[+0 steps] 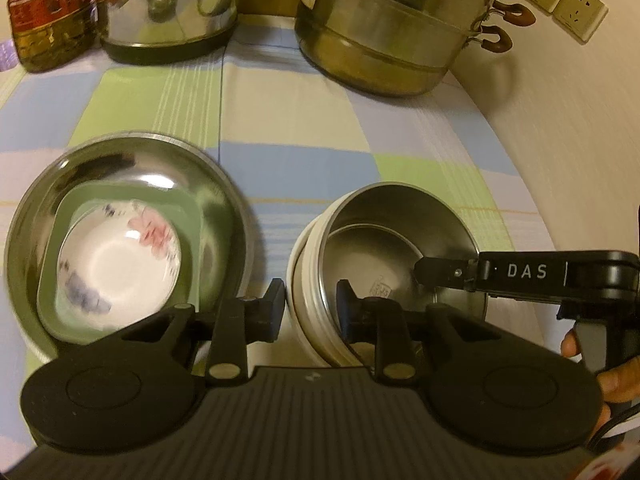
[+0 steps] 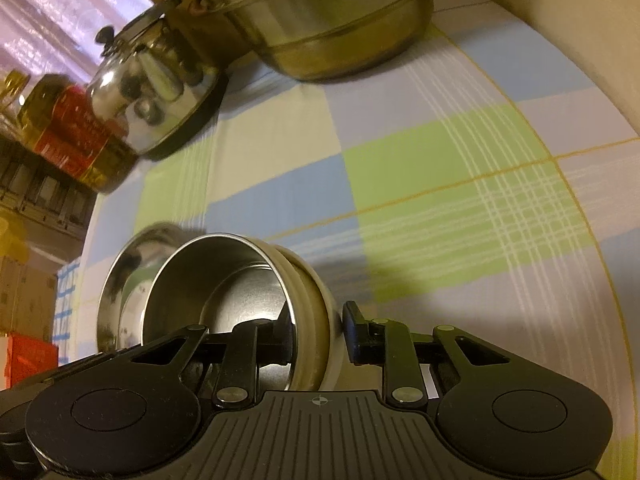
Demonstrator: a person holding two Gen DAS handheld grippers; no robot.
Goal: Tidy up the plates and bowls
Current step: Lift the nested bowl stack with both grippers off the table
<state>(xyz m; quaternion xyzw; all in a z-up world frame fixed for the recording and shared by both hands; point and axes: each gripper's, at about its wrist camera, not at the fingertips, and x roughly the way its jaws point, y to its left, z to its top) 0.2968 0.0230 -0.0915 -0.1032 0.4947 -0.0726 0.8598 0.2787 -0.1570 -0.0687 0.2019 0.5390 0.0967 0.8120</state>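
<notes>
Jaws of the left gripper (image 1: 311,308) stand narrow, astride the near-left wall of the steel-lined bowl (image 1: 384,240): one finger is outside against the white shell, the other inside. Whether the pads press on the wall I cannot tell. The right gripper (image 2: 320,320) straddles the same bowl at its right side, one finger inside and one just outside the pale outer wall; its jaws are narrow too, and a grip cannot be told from the pictures. A hand (image 1: 616,376) shows at the right edge of the left wrist view, on the right gripper's handle.

The bowl sits on the checked cloth of the surface (image 1: 300,128), just beside a wide steel basin (image 1: 224,200) — apart from it by a thin strip of cloth. In the basin lies a green square dish (image 1: 192,216), and in that a white flowered bowl (image 1: 116,264), tilted.

At the far edge stand a steamer pot (image 1: 392,40), a shiny kettle (image 1: 168,8) and an oil bottle (image 1: 44,12) — all well apart from the bowls.
</notes>
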